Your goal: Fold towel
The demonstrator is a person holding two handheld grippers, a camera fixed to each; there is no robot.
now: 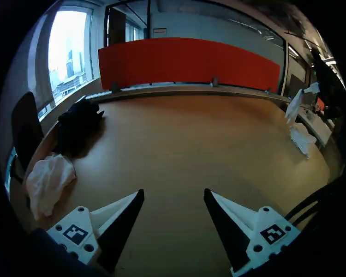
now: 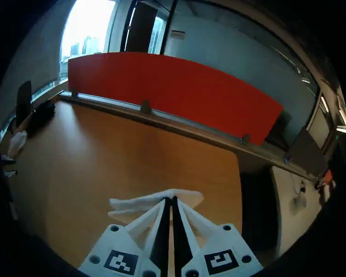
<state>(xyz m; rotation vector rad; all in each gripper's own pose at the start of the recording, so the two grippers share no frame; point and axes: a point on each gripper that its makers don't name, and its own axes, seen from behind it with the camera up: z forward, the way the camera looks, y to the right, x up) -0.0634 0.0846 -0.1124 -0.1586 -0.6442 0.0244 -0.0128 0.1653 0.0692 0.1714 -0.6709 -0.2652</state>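
Observation:
In the right gripper view my right gripper (image 2: 170, 199) is shut on the edge of a white towel (image 2: 140, 203), which spreads to both sides of the closed fingertips above the wooden table (image 2: 104, 157). In the left gripper view the same towel (image 1: 294, 107) hangs at the far right from that gripper (image 1: 313, 87), with more white cloth (image 1: 303, 140) lying on the table below it. My left gripper (image 1: 173, 191) stands open low over the bare tabletop (image 1: 182, 147), with nothing between its fingers.
A second crumpled white cloth (image 1: 48, 182) lies at the table's left edge beside a black bag (image 1: 78, 122). A red divider panel (image 1: 187, 62) runs along the far edge. A dark chair (image 1: 25, 129) stands at the left, by the windows.

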